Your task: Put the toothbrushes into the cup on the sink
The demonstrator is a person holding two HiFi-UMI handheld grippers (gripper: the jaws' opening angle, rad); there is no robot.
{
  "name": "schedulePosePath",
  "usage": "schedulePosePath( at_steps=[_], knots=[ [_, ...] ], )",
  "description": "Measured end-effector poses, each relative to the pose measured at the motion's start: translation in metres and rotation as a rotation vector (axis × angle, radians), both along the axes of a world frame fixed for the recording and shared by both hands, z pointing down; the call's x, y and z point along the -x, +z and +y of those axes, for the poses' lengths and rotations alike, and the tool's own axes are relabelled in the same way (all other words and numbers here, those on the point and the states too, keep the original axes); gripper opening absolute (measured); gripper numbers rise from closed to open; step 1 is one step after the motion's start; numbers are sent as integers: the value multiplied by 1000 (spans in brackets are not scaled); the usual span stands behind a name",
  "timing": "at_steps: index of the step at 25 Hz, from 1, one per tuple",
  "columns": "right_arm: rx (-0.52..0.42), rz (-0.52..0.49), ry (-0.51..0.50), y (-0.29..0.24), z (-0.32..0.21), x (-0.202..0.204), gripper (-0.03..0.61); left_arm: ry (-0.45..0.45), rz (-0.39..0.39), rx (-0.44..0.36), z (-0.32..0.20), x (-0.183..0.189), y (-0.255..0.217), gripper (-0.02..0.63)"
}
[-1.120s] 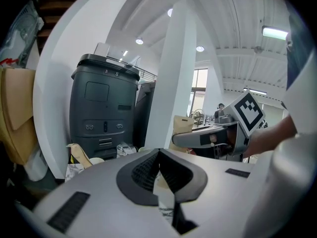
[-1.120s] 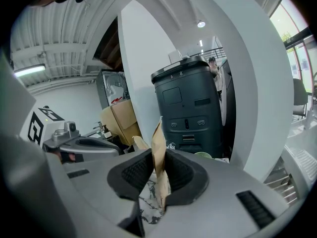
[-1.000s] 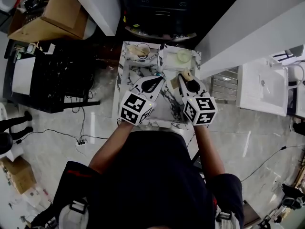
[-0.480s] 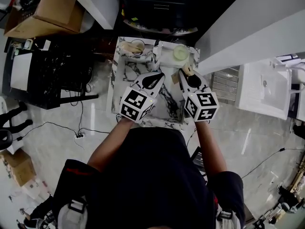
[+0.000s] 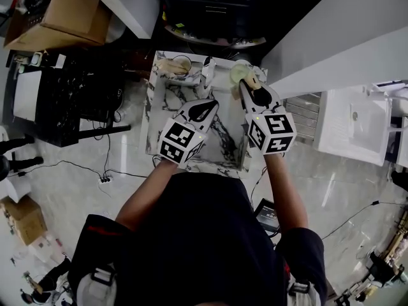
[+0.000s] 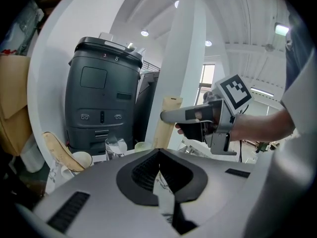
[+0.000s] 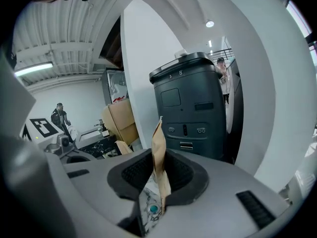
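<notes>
Toothbrush (image 7: 158,148), clamped in right gripper (image 5: 248,88), needs centring over cup (image 5: 237,72) at upper centre before release; left gripper (image 6: 159,172) closed, empty.

I have both forearms stretched out ahead of my body, the left arm (image 5: 145,193) angling inward and the right arm (image 5: 285,190) running nearly straight. My left gripper (image 5: 207,104) points forward and slightly down, its jaws closed together with nothing between them. My right gripper (image 5: 247,89) is near it but not touching and reaches a little farther ahead. It tilts down the same way, jaws clamped on a tan paper packet (image 7: 159,155) that stands up between them.
</notes>
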State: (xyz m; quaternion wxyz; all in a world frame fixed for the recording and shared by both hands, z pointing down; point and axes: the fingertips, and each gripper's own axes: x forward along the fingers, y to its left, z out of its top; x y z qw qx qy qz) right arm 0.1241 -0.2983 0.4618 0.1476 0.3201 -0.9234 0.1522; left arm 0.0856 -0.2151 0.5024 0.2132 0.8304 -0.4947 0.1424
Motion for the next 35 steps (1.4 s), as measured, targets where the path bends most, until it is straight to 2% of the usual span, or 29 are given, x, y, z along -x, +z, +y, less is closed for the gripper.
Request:
schedulePosePath(
  at_steps=[3, 10, 16, 19, 23, 35],
  knots=[
    [-50, 16, -15, -9, -12, 6, 87, -5, 0, 6, -2, 1, 2, 14],
    [-110, -10, 19, -36, -47, 4, 87, -14, -6, 16, -4, 4, 6, 14],
    [-104, -5, 25, -27, -57, 7, 87, -27, -5, 22, -1, 4, 9, 14],
    [-102, 37, 19, -10, -55, 8, 87, -34, -5, 32, 3, 5, 13, 14],
    [-147, 119, -5, 7, -50, 12, 87, -43, -8, 39, 5, 8, 15, 14],
    [-58, 112, 20, 40, -48, 8, 87, -47, -6, 45, 6, 6, 20, 14]
  ],
)
